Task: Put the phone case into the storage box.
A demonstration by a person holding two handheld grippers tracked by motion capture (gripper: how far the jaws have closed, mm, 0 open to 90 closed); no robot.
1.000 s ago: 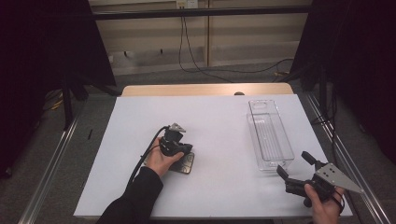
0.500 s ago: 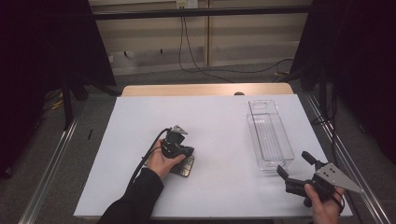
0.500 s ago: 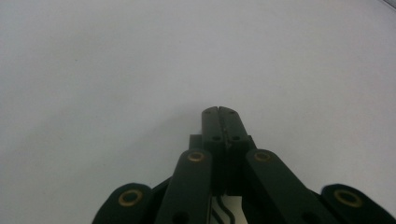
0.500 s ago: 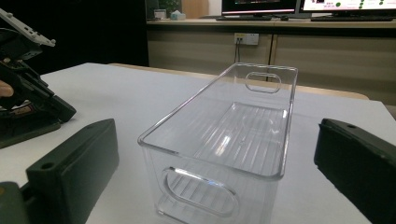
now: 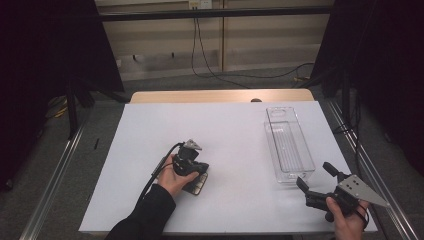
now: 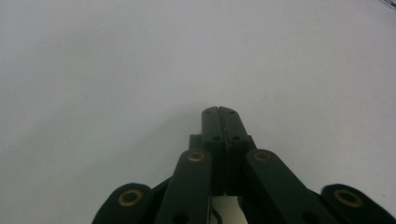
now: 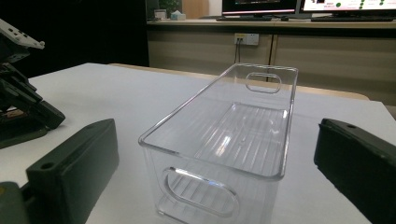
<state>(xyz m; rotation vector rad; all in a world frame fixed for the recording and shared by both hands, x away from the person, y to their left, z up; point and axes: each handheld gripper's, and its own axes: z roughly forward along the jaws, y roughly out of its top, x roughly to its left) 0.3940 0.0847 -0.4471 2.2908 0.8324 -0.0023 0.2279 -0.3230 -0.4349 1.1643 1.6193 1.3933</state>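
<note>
The left gripper (image 5: 196, 172), jaws pressed together with nothing visible between them, rests tip-down on the white table (image 5: 150, 130), over a small flat dark object (image 5: 196, 185) well to the left of the clear plastic bin (image 5: 288, 145). The right gripper (image 5: 315, 179), jaws spread wide and empty, sits just beside the bin's near end, facing it. The bin stands upright and empty, its long axis running away from the person.

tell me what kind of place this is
Probably a lab or office set up for recording: a white-topped table on a metal frame, dark curtains at both sides, cables along the wall, and computer monitors on a back desk.
</note>
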